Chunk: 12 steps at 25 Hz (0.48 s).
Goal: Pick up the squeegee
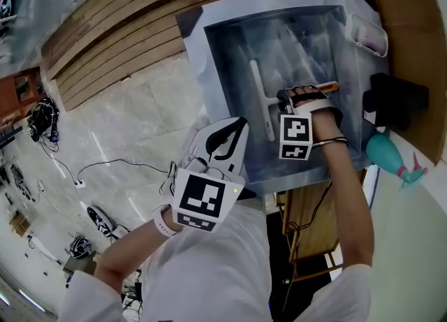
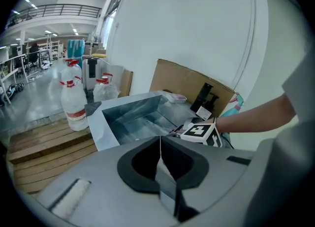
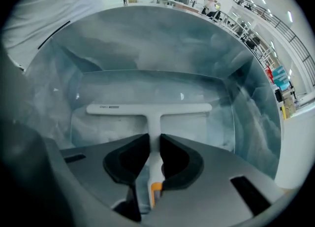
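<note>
**Right gripper (image 3: pixel 153 140) clamped on the squeegee (image 3: pixel 147 109) handle**

I see its jaws drawn narrow on the white handle, just ahead of the orange end. The T-shaped blade lies crosswise, low inside the metal basin (image 3: pixel 123 48). I cannot tell whether the blade touches the bottom. In the head view the left gripper (image 1: pixel 234 132) hangs at the basin's near corner, apart from the squeegee. Its own view shows the jaws pressed together with nothing between them.

Large industrial hall around my station: mezzanine railing (image 2: pixel 64 8) at upper left of the left gripper view, wooden pallet (image 1: pixel 126 41) at top of the head view, cable (image 1: pixel 126 162) across polished floor (image 1: pixel 133 125).
</note>
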### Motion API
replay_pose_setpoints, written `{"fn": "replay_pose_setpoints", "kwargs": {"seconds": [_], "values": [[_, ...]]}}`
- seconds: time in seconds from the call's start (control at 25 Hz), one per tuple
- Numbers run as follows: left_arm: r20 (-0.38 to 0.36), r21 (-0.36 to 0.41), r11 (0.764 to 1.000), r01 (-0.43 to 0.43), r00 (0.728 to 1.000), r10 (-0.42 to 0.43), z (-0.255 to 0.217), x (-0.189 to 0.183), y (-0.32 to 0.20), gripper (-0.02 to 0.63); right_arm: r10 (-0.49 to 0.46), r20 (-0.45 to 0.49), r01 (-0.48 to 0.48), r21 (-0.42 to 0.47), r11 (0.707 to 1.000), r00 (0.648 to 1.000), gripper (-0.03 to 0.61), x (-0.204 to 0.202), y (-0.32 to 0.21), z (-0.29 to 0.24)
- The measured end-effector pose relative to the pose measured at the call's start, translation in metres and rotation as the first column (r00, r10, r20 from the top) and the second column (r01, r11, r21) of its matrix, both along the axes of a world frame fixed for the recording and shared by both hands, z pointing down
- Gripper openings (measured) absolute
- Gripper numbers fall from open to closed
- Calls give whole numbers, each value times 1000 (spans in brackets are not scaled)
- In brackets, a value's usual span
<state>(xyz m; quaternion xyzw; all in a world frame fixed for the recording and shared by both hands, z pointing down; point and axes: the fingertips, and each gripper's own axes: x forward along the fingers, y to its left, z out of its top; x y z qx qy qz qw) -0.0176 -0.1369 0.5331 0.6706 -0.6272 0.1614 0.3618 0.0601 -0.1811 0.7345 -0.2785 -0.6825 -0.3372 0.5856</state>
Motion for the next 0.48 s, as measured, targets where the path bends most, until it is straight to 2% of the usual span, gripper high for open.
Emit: {"fn": "replay_pose_setpoints", "kwargs": {"seconds": [0.2, 0.36, 0.48], "values": [[9, 6, 1000, -1, 1000, 1, -4, -4, 5, 11, 27, -1, -27, -13, 1000, 1000, 58, -1, 1, -3], [18, 16, 1000, -10, 1000, 9, -10, -7, 9, 11, 152, 39, -151, -31, 988, 988, 58, -7, 0, -16], [22, 28, 999, -16, 1000, 16, -19, -10, 11, 11, 271, 83, -267, -51, 962, 959, 58, -14, -2, -33]]}}
